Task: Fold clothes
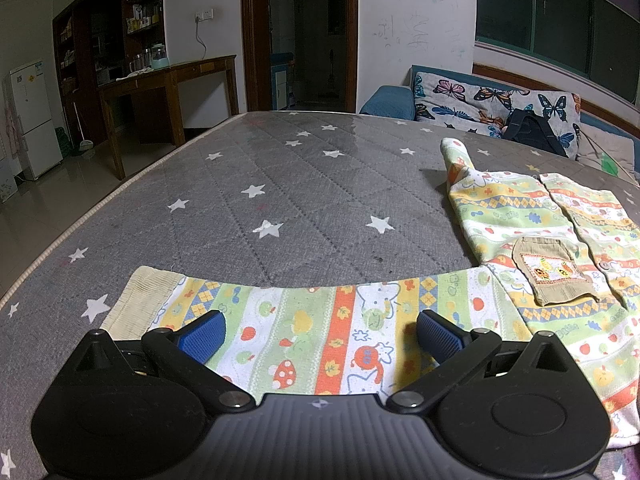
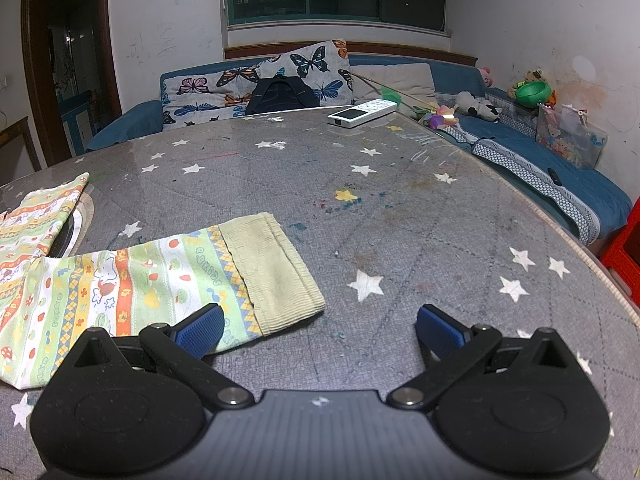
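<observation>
A child's patterned jacket (image 1: pixel 532 240) with striped cartoon print and beige cuffs lies flat on the grey star-print table cover (image 1: pixel 288 184). One sleeve (image 1: pixel 304 320) stretches left, ending in a beige cuff (image 1: pixel 136 300). My left gripper (image 1: pixel 320 336) is open, its blue pads just above that sleeve, one on each side. In the right wrist view the other sleeve (image 2: pixel 132 284) with its beige cuff (image 2: pixel 276 268) lies at the left. My right gripper (image 2: pixel 320 330) is open; its left pad (image 2: pixel 202 332) is over the sleeve's edge and its right pad over bare cover.
A white remote-like device (image 2: pixel 362 112) lies at the table's far edge. A blue sofa (image 2: pixel 532 152) with butterfly cushions (image 2: pixel 256 80), a dark bag (image 2: pixel 280 96) and toys runs behind and to the right. A wooden desk (image 1: pixel 168 84) and fridge (image 1: pixel 32 120) stand at the left.
</observation>
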